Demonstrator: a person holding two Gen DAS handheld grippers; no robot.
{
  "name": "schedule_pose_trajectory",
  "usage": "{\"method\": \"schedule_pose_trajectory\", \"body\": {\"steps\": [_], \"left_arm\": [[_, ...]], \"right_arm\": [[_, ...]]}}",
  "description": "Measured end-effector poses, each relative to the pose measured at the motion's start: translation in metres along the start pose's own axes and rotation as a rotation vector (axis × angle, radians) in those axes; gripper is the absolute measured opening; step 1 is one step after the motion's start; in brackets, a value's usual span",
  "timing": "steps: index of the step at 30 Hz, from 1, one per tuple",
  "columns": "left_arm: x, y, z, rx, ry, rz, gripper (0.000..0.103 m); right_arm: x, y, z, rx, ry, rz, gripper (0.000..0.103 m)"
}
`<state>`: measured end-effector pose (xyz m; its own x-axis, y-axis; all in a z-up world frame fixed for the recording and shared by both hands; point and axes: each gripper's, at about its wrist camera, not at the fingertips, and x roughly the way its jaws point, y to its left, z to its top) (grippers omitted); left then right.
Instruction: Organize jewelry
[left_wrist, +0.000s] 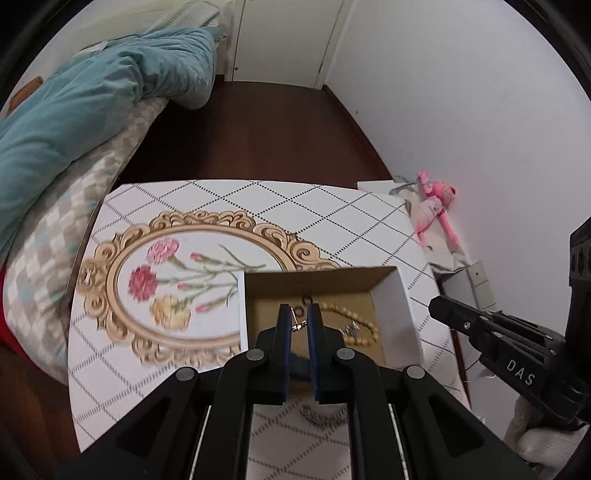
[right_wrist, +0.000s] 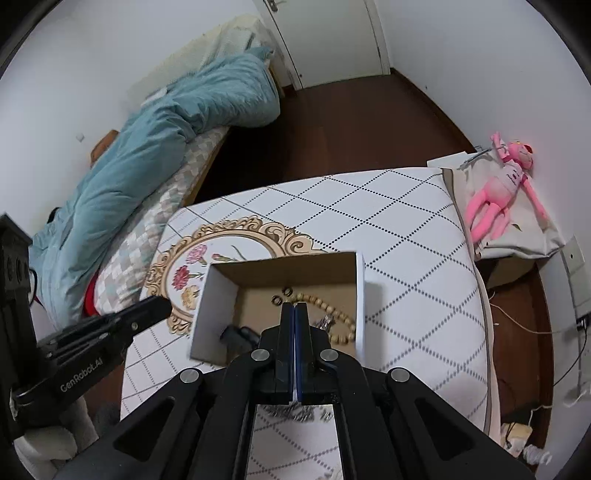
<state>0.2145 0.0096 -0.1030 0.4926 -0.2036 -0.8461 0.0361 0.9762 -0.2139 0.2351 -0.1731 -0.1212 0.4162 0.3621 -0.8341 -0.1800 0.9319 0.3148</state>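
Left wrist: earring (left_wrist: 298, 320) between left gripper (left_wrist: 299, 314) fingers

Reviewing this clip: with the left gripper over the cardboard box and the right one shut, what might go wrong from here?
1. A small earring sits between the fingers of the left gripper, which stand apart; whether they grip it is unclear, and it may snag on a pad rather than land in the box.
2. It could tangle with the bead bracelet lying below.
3. The right gripper, shut, hovers over the same box; the two may collide.
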Motion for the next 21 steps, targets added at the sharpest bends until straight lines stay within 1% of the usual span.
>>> {"method": "schedule_pose_trajectory", "body": {"steps": [3,6,9,11,14,16,18,19,20,21], "left_arm": [[0.01,0.0,0.006,0.009,0.02,0.013,0.006],[0.005,0.004,-0.004,0.002,0.006,0.014,0.006],[-0.005,0.005,-0.026,-0.006,-0.013,0.013,0.006],[-0.012,0.004,-0.046,-0.012,-0.021,0.013,0.006],[-0.016,0.001,-0.078,-0.018,-0.007,0.01,0.006],[-0.013,0.001,-0.096,-0.015,0.011,0.019,0.006],[-0.005,0.001,-0.111,-0.014,0.039,0.029,0.006],[0.0,0.003,-0.118,-0.017,0.053,0.038,0.006],[0.003,0.005,-0.123,-0.023,0.063,0.038,0.006],[0.008,0.008,-0.128,-0.031,0.078,0.045,0.006]], "right_arm": [[0.013,-0.004,0.008,-0.003,0.027,-0.023,0.0],[0.007,-0.008,-0.001,-0.007,0.018,-0.017,0.0],[-0.002,-0.01,-0.03,-0.006,0.02,0.001,0.0],[-0.003,-0.013,-0.054,0.009,0.032,0.021,0.0],[0.007,-0.016,-0.097,0.034,0.073,0.031,0.0],[0.021,-0.021,-0.114,0.059,0.116,0.028,0.001],[0.035,-0.024,-0.126,0.071,0.147,0.026,0.006],[0.039,-0.026,-0.131,0.058,0.14,0.012,0.016],[0.042,-0.025,-0.135,0.035,0.133,-0.009,0.028],[0.047,-0.024,-0.14,0.007,0.131,-0.027,0.033]]}}
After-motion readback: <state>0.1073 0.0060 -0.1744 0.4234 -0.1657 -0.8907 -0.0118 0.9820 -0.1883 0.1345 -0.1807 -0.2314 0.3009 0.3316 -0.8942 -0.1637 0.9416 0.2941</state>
